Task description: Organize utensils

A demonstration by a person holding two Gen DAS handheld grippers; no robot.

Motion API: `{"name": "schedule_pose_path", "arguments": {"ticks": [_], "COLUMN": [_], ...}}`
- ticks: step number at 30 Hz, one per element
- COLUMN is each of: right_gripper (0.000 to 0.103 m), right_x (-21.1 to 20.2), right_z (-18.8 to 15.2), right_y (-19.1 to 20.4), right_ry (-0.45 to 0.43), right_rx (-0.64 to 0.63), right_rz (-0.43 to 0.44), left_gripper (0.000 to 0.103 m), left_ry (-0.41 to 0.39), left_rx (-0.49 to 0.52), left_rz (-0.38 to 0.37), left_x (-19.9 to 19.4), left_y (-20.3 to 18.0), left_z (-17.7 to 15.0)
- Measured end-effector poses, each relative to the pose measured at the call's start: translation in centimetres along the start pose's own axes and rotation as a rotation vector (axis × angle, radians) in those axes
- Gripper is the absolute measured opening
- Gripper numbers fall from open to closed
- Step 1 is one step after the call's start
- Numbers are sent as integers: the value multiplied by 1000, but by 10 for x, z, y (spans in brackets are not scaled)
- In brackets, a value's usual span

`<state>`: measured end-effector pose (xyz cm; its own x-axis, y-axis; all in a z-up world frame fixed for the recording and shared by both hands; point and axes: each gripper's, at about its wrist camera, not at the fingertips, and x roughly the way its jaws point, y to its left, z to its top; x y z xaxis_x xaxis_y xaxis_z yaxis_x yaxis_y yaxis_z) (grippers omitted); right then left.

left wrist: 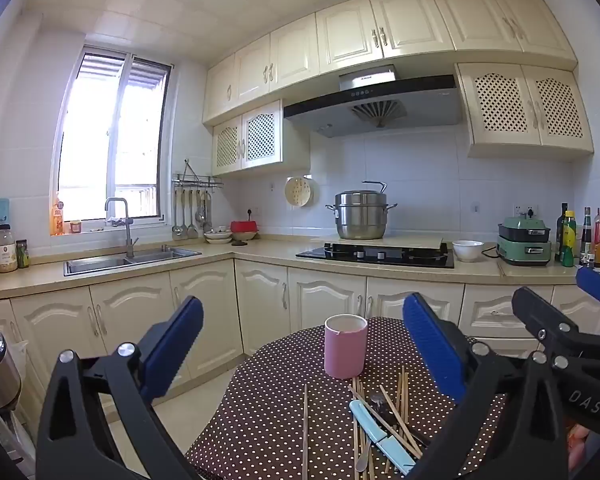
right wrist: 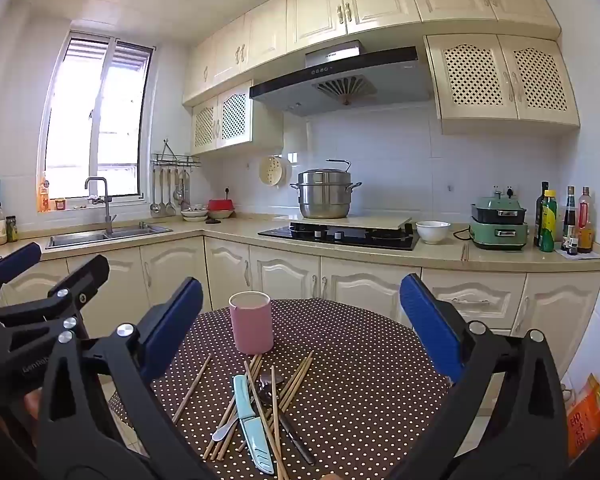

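I am holding my left claw (left wrist: 302, 344) level over the round worktop (left wrist: 260, 408), which is wearing a brown cloth dotted with small white spots, and its ribbed blue pads are standing wide apart with nothing between them. My right claw (right wrist: 300, 320) is hovering just beside it, equally wide and empty, its black plastic arms studded with shiny round bolts. Ahead of both, a smooth pink cylindrical holder (right wrist: 251, 322) with a pale rim is standing upright on the cloth. In front of it the utensils are lying in a loose, crossed heap: thin straight wooden chopsticks (right wrist: 296, 376) fanning out in several directions, one separate chopstick (right wrist: 192, 388) lying apart to the left, a pale blue knife (right wrist: 249, 420) in its matching sheath lying lengthwise across them, a glossy metal spoon (right wrist: 269, 386) with a dark handle, and a small light-coloured spoon (right wrist: 224, 432) poking out from under the sticks. Behind the worktop, cream panelled cabinets (right wrist: 284, 276) are running below a beige stone counter carrying a polished steel steamer pot (right wrist: 324, 196).
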<state>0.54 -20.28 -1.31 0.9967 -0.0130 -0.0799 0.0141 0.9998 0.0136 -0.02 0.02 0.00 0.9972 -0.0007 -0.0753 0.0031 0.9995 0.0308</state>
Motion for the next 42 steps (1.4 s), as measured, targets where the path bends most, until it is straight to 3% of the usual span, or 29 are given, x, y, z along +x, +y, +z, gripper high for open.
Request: {"name": "schedule_pose_path", "arguments": {"ticks": [13, 26, 42], "right_gripper": [97, 97, 97], "right_x": [1, 9, 22], "right_z": [5, -18, -11], "right_y": [1, 6, 25], "right_ry": [5, 22, 42], "right_rx": [9, 17, -12], "right_rz": [1, 5, 21], "left_gripper": [98, 98, 98], "left_ry": [8, 29, 46], "left_rx": [2, 14, -17], "left_rz": [-2, 9, 32], "left_x": [2, 11, 15], "left_y": [2, 3, 19], "left_z": [-3, -7, -10]}}
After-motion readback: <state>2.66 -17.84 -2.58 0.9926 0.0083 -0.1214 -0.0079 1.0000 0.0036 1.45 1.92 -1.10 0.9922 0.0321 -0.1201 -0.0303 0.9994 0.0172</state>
